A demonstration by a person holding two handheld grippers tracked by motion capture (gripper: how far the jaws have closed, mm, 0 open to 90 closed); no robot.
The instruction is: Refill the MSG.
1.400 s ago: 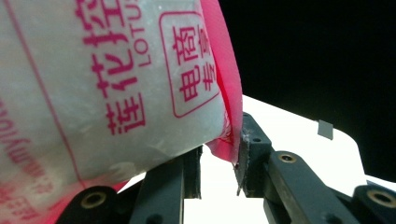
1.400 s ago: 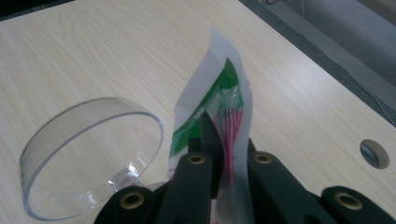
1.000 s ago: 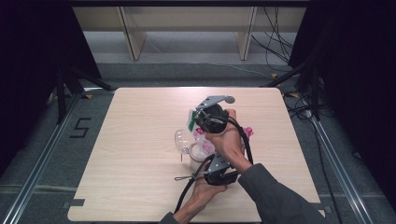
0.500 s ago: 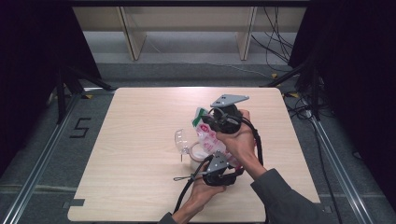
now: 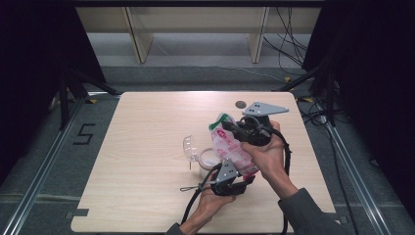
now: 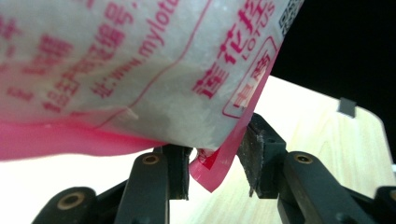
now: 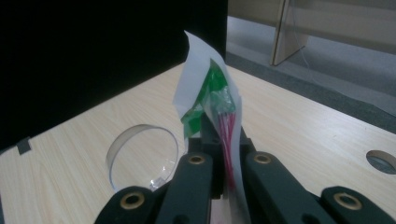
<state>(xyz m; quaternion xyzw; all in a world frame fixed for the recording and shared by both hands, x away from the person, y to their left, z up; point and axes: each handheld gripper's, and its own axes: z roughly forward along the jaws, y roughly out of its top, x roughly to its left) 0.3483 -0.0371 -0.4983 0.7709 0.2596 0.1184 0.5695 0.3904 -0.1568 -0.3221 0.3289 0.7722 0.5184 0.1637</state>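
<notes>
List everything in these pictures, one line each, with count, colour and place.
white plastic pouch with pink print and green top: one, white, pink and green, held up over the table's middle between the two grippers.
clear round plastic lid: one, see-through, standing on edge left of the pouch.
clear plastic cup: one, see-through, on the table under the pouch; what is in it I cannot tell.
light wooden table: one, pale wood, with a round hole near its far edge.
left gripper: one, black, jaws apart around the pouch's pink bottom corner, having just been opening.
right gripper: one, black, shut on the pouch's green top.
hands: two, one behind each gripper.
</notes>
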